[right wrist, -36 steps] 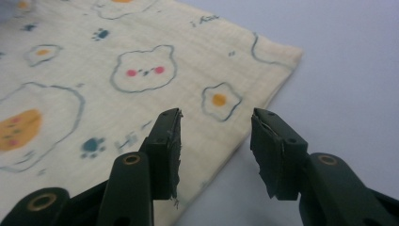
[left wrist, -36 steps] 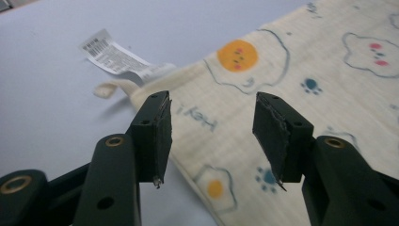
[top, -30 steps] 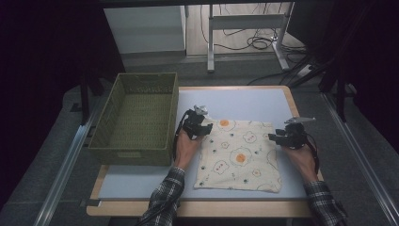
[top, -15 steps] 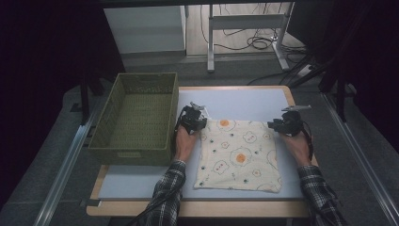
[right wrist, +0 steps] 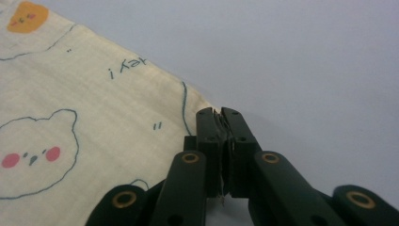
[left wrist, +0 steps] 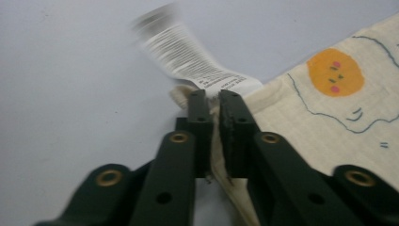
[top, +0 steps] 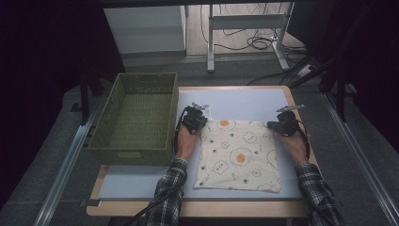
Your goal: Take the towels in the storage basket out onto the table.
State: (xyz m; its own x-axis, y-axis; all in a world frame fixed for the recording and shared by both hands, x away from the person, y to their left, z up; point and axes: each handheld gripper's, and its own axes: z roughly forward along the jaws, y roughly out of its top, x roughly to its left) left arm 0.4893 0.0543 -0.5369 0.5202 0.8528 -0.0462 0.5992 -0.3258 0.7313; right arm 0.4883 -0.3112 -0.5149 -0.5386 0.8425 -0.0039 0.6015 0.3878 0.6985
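The cloth (top: pixel 237 155) lies flat on the desk (top: pixel 141 181), right of the basket (top: pixel 136 117). The left gripper (top: pixel 203 117) has just closed its jaws on the cloth's far left corner, beside its label (left wrist: pixel 193 59). The right gripper (top: pixel 272 125) has just closed its jaws on the far right corner.

Spread flat on the surface (top: pixel 244 101): a cloth (top: pixel 237 155), right of a basket (top: pixel 136 117) at the left edge. At the cloth's far left corner, the left claw (top: pixel 203 118); at its far right corner, the right claw (top: pixel 272 125).
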